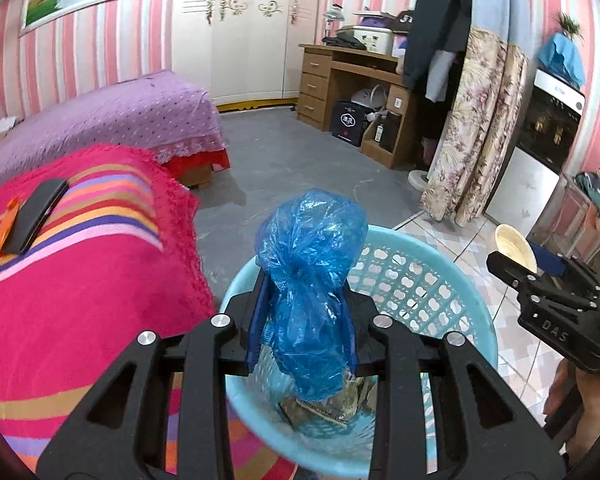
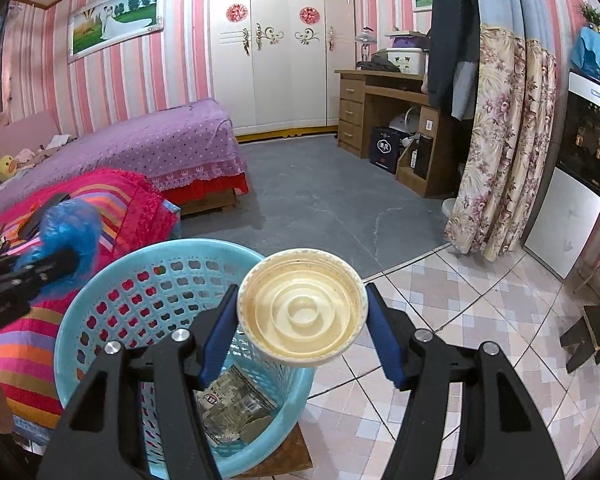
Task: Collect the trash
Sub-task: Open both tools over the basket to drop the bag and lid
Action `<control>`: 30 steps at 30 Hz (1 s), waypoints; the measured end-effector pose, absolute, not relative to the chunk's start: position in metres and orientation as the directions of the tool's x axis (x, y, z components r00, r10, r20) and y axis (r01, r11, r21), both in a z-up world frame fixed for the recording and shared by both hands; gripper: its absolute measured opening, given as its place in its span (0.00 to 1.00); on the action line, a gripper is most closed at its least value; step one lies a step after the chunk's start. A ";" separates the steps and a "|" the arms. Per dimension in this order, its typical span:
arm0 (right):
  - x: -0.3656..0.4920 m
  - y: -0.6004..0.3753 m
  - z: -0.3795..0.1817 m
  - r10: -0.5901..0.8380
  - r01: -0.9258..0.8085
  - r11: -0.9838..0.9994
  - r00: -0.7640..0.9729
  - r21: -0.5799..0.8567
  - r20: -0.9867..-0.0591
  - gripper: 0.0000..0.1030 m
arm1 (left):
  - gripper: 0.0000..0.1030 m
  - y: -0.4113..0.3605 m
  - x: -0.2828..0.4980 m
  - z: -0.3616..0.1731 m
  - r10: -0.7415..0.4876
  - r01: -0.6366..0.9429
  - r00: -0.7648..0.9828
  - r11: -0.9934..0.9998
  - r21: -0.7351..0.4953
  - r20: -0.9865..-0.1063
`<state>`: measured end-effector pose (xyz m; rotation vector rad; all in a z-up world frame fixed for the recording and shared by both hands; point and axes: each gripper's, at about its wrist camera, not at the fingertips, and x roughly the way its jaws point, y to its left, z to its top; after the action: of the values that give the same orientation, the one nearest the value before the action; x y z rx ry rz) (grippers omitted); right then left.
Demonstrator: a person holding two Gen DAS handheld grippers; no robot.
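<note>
The left gripper (image 1: 305, 312) is clamping a crumpled blue plastic bag (image 1: 312, 276) and the right gripper (image 2: 302, 328) is clamping a stained paper cup (image 2: 302, 307), both over the blue basket's rim (image 2: 112, 264).

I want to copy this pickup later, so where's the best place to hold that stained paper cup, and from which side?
Grip the paper cup across its side wall just behind the rim, as the right claw does now, blue pads on opposite flanks. Come from the base end, along the cup's axis: the round wall fits between the fingers, and the open mouth faces away, ready to tip into the blue basket.

Open basket (image 2: 112, 280) mouth beside bed (image 2: 132, 196)
</note>
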<state>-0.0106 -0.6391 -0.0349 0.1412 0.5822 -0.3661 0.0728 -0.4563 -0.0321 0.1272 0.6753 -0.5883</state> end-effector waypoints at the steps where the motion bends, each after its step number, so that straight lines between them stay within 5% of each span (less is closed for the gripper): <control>1: -0.010 -0.639 -0.036 -0.297 0.377 0.926 0.773 0.029 -0.561 0.59 | 0.30 -0.460 0.075 -0.033 -0.467 0.553 0.626 0.831 -0.067 -0.625; 5: -0.008 -0.638 -0.041 -0.296 0.378 0.925 0.770 0.030 -0.565 0.59 | 0.63 -0.465 0.077 -0.041 -0.458 0.567 0.619 0.823 -0.040 -0.638; 12: -0.007 -0.635 -0.041 -0.300 0.374 0.927 0.771 0.018 -0.562 0.59 | 0.86 -0.440 0.084 -0.040 -0.440 0.537 0.653 0.843 -0.033 -0.617; 25: 0.012 -0.618 -0.049 -0.283 0.346 0.938 0.768 0.001 -0.574 0.60 | 0.94 -0.382 0.097 -0.026 -0.377 0.446 0.724 0.895 -0.024 -0.578; 30: 0.014 -0.612 -0.048 -0.301 0.357 0.934 0.760 -0.016 -0.576 0.80 | 0.94 -0.369 0.095 -0.020 -0.377 0.440 0.733 0.898 -0.028 -0.567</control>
<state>0.0143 -0.6124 -0.0478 0.0967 0.6094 -0.3588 0.0954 -0.3691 -0.0199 0.1108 0.5988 -0.4503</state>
